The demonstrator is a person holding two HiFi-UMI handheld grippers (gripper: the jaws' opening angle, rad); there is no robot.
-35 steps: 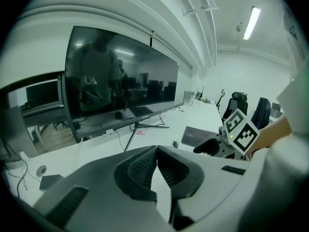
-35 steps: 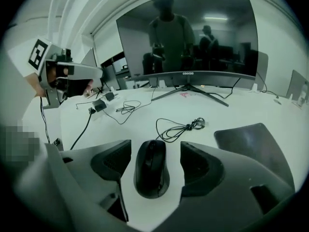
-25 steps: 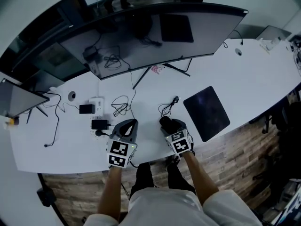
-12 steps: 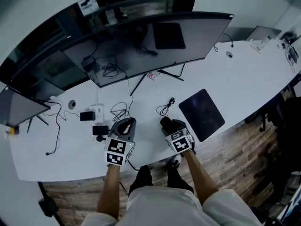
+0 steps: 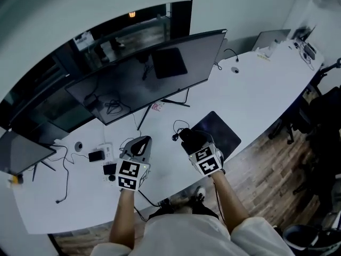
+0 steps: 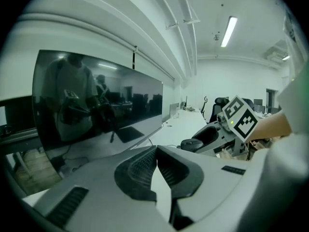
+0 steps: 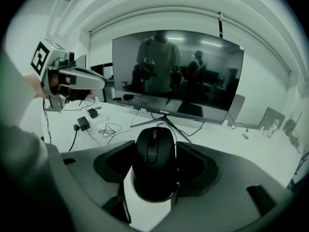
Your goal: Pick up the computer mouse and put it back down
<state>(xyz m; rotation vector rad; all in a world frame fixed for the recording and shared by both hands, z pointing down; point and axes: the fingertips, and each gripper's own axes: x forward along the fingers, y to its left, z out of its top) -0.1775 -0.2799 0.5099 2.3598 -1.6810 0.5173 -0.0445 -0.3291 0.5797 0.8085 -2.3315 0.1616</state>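
Our left gripper (image 5: 140, 143) and right gripper (image 5: 187, 137) had pale grey shells with dark ribbed pads (image 6: 137, 170). Each carried a white cube (image 5: 130, 175) printed with black square markers. We wore pale clothing (image 5: 192, 233), forearms uncovered.

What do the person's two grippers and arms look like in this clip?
Both the left gripper and right gripper are pale grey moulded shells with dark ribbed jaw pads. Each carries a white cube with black square markers. Forearms are bare; pale short sleeves show at the frame's bottom.
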